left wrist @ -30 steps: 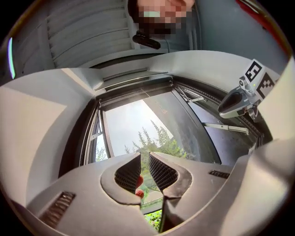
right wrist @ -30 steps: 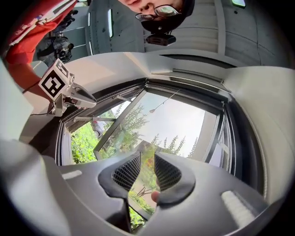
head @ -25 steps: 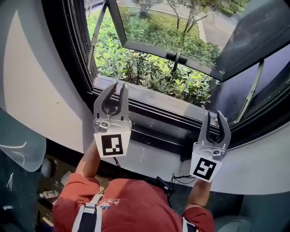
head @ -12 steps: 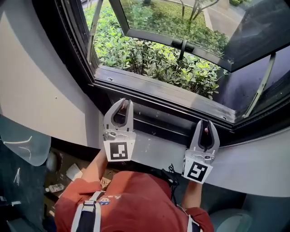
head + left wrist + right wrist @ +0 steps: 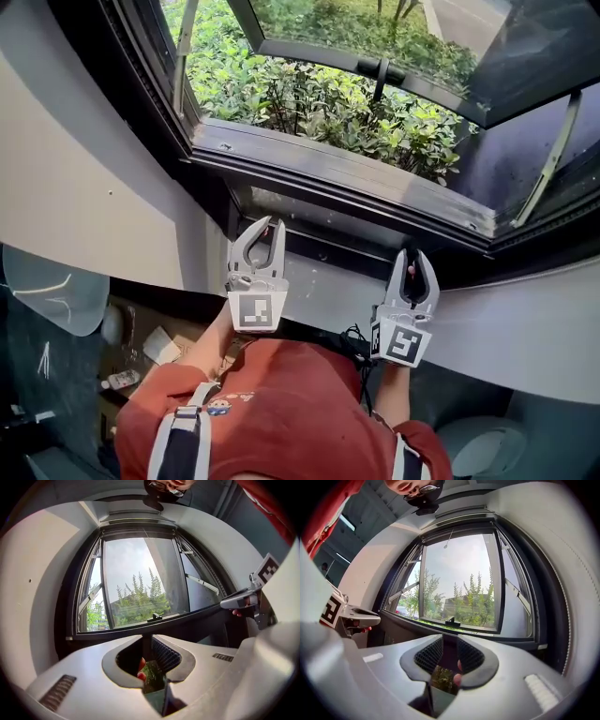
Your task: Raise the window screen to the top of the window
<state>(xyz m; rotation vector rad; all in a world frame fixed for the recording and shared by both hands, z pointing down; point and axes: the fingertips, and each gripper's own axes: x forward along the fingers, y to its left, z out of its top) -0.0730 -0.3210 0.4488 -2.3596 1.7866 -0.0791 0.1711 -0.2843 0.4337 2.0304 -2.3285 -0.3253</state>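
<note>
window frame (image 5: 328, 169) with bushes (image 5: 309, 98) outside, left gripper (image 5: 263, 227) and right gripper (image 5: 412, 255) both just below its bottom rail, jaws on each a bit apart and holding nothing, window screen honestly can't pick out, just a grey strip (image 5: 328, 217) along that rail

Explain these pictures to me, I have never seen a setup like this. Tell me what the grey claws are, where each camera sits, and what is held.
No robot here: a person in a red shirt holds a hand-worked gripper in each hand. The head view looks down from the person's head: the left gripper and the right gripper point over a white sill at a dark-framed window, its sash swung outward above green bushes. The other two views ride on the grippers and look along their jaws. Both pairs of jaws stand slightly apart, with nothing between them.
</note>
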